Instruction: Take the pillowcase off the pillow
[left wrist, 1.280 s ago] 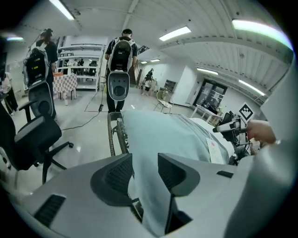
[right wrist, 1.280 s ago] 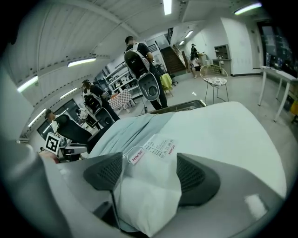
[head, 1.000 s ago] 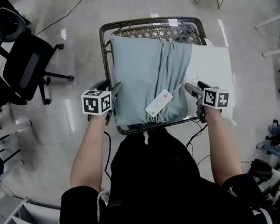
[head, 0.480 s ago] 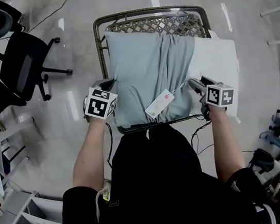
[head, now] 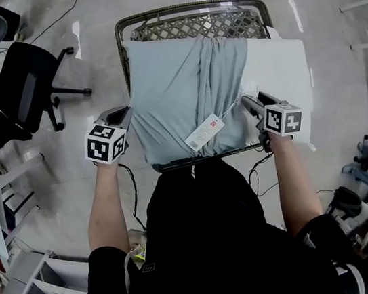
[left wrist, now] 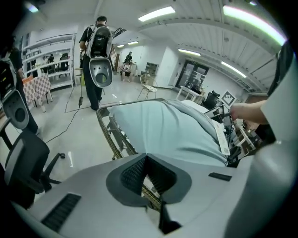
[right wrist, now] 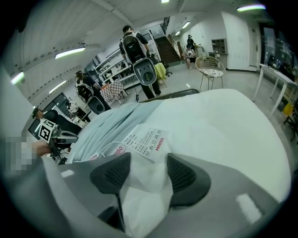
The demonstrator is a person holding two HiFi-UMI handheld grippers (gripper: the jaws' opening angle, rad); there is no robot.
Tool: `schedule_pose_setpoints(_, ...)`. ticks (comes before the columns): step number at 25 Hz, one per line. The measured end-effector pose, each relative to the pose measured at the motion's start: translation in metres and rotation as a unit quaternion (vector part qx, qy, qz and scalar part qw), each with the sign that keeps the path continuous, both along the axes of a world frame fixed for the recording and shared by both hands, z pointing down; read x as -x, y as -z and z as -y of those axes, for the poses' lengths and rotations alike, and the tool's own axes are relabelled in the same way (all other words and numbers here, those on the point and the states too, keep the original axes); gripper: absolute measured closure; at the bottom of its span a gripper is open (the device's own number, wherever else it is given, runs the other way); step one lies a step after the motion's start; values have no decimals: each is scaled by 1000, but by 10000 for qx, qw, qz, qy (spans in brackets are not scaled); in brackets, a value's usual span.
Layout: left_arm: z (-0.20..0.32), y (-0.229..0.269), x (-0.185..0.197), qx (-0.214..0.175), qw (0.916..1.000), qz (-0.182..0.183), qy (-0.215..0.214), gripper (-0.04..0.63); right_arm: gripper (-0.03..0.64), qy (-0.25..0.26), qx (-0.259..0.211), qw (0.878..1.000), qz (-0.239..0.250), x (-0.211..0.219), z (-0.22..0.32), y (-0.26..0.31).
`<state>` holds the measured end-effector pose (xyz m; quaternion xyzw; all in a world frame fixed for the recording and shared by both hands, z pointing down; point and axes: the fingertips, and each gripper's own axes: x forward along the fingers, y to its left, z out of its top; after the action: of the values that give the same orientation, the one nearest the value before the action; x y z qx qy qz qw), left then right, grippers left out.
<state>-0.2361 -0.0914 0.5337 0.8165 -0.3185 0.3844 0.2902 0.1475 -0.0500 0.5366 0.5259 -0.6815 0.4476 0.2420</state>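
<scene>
Pillowcase (head: 183, 95) covers the pillow's half on the chair's (head: 180, 28) left side. The bare white pillow (head: 280, 80) overhangs the chair's right side. Our right tongs (right wrist: 146, 174) have just been closing and now pinch the pillow's corner at half width. Our left tongs (left wrist: 146, 158) are fully closed at the pillowcase's edge, but we cannot tell if they have caught cloth. We judge it best to anchor with the right tongs and draw the pillowcase left steadily.
</scene>
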Motion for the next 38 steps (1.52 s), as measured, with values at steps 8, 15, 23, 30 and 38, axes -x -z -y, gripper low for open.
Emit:
schedule_pose_setpoints(8, 7, -14, -38, -200, 9991, -222, 286, 490, 259, 676, -197, 9954, -657, -11, 2, 12)
schedule_pose_setpoints(15, 11, -25, -31, 174, 9983, -352, 421, 418, 205, 1024, -31, 9899, -978, -17, 9, -17)
schedule_pose_setpoints(23, 7, -2, -4, -50, 9994, -237, 257, 591, 209, 867, -104, 9924, -862, -24, 11, -23)
schedule_pose_setpoints(30, 1, -1, 11, -93, 9995, -223, 214, 591, 216, 785, -102, 9945, -683, -25, 9, -19)
schedule_pose_setpoints(38, 56, 18, -7, -634, 9944, -389, 756, 555, 215, 619, 45, 9967, -527, -25, 12, -6)
